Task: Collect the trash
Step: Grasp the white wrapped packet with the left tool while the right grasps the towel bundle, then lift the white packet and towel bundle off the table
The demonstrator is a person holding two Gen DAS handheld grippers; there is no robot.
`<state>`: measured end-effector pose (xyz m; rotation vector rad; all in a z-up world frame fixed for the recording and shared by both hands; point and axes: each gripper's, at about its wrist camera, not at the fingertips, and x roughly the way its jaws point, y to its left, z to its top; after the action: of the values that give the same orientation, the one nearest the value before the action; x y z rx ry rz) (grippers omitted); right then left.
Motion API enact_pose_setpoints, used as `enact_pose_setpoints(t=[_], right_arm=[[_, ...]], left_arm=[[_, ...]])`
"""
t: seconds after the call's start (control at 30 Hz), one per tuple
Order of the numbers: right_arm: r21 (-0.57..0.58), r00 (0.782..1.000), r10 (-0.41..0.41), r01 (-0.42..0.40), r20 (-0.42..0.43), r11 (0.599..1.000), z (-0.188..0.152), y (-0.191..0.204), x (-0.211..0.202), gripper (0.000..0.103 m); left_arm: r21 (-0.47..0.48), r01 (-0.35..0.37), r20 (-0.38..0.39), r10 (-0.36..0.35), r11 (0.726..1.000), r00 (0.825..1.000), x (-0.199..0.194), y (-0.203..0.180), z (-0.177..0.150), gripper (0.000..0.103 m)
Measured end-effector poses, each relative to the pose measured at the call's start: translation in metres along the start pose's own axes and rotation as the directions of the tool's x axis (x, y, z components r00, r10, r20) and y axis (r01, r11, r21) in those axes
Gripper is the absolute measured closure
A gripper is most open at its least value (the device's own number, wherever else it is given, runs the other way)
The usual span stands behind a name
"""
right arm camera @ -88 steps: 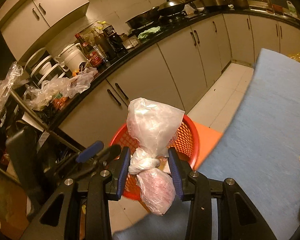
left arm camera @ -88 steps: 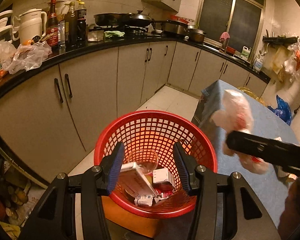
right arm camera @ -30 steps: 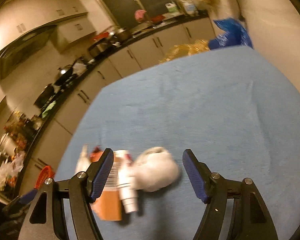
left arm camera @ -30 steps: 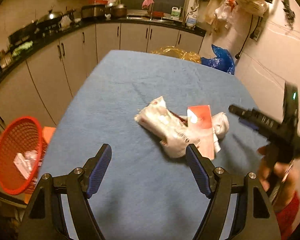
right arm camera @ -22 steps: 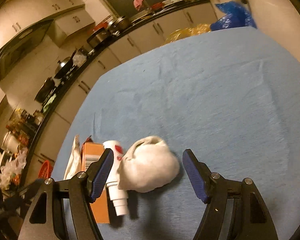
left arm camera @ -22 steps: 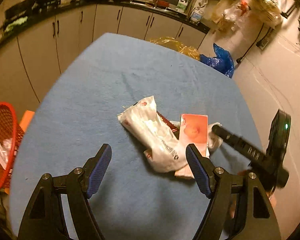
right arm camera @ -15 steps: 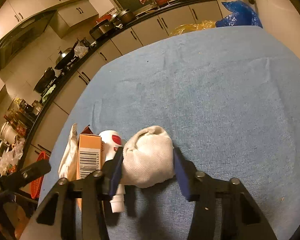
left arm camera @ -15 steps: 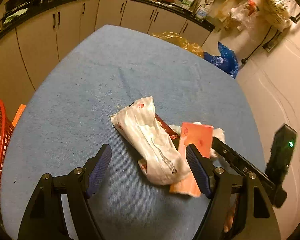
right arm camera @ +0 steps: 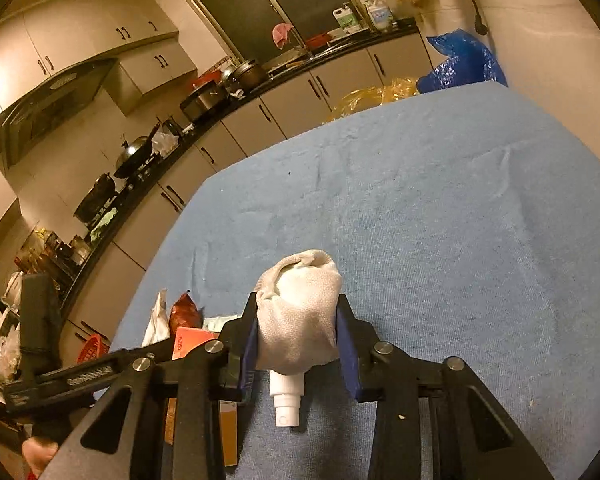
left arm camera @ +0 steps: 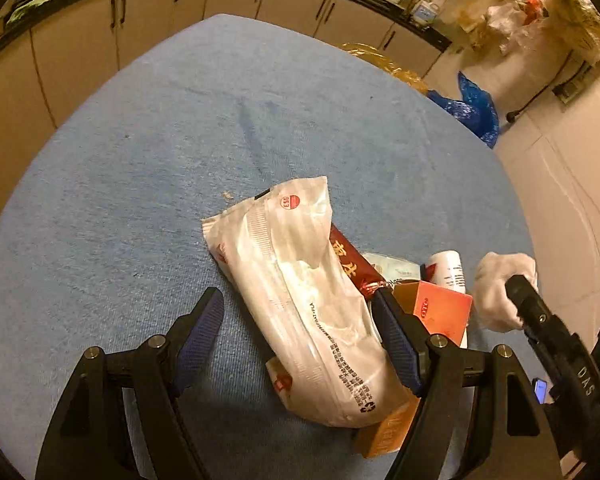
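My right gripper (right arm camera: 298, 332) is shut on a balled white cloth (right arm camera: 300, 312), held just above the blue table; the cloth also shows in the left wrist view (left arm camera: 500, 288). Under it lies a white bottle (right arm camera: 286, 400). My left gripper (left arm camera: 300, 332) is open, its jaws astride a long white plastic packet (left arm camera: 312, 304) that lies on the table. Beside the packet are an orange box (left arm camera: 436, 312), a dark red wrapper (left arm camera: 350, 264) and the white bottle (left arm camera: 448, 272). The red trash basket (right arm camera: 92, 348) shows small, past the table's left edge.
The blue tablecloth (left arm camera: 140, 184) covers the table. Kitchen cabinets and a cluttered counter (right arm camera: 220, 112) run along the far side. A blue bag (right arm camera: 460, 60) and a yellow bag (right arm camera: 372, 98) sit beyond the far table edge.
After dropping a plastic bag into the basket, both grippers swung to the table. My right gripper has closed on the white cloth ball. My left gripper moved in over the white packet.
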<state>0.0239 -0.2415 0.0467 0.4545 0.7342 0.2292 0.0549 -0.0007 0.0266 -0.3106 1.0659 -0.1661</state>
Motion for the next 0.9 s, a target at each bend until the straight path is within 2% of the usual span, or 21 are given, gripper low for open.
enact_pose_setpoints(t=[0.13, 0.23, 0.33, 0.5, 0.7, 0.77, 0.9], right_arm=[[-0.002, 1.000, 0.025, -0.025, 0.015, 1.000, 0.000, 0.003, -0.004, 0.065], [-0.019, 0.999, 0.037, -0.037, 0.024, 0.999, -0.002, 0.008, -0.005, 0.065], [-0.036, 0.998, 0.056, -0.055, 0.025, 0.998, -0.005, 0.012, -0.006, 0.065], [-0.062, 0.998, 0.054, -0.052, 0.024, 0.997, -0.007, 0.017, -0.004, 0.065], [-0.093, 0.997, 0.069, -0.067, 0.027, 0.993, -0.009, 0.020, -0.006, 0.065], [-0.100, 0.997, 0.070, -0.067, 0.027, 0.993, -0.010, 0.021, -0.006, 0.065], [-0.117, 0.997, 0.069, -0.066, 0.022, 0.991, -0.013, 0.024, -0.005, 0.065]], left_arm=[[0.059, 0.055, 0.028, -0.057, 0.997, 0.998, -0.008, 0.001, -0.006, 0.048], [0.111, 0.084, 0.037, -0.089, 0.990, 0.995, -0.014, 0.003, -0.013, 0.056], [0.136, 0.102, 0.032, -0.108, 0.985, 0.994, -0.017, 0.007, -0.018, 0.060], [0.155, 0.110, 0.033, -0.116, 0.982, 0.993, -0.025, 0.017, -0.022, 0.059], [0.130, 0.120, 0.045, -0.126, 0.984, 0.991, -0.021, 0.029, -0.015, 0.051], [0.123, 0.141, 0.041, -0.147, 0.982, 0.988, -0.018, 0.031, -0.015, 0.052], [0.155, 0.126, 0.070, -0.138, 0.980, 0.988, -0.021, 0.027, -0.020, 0.059]])
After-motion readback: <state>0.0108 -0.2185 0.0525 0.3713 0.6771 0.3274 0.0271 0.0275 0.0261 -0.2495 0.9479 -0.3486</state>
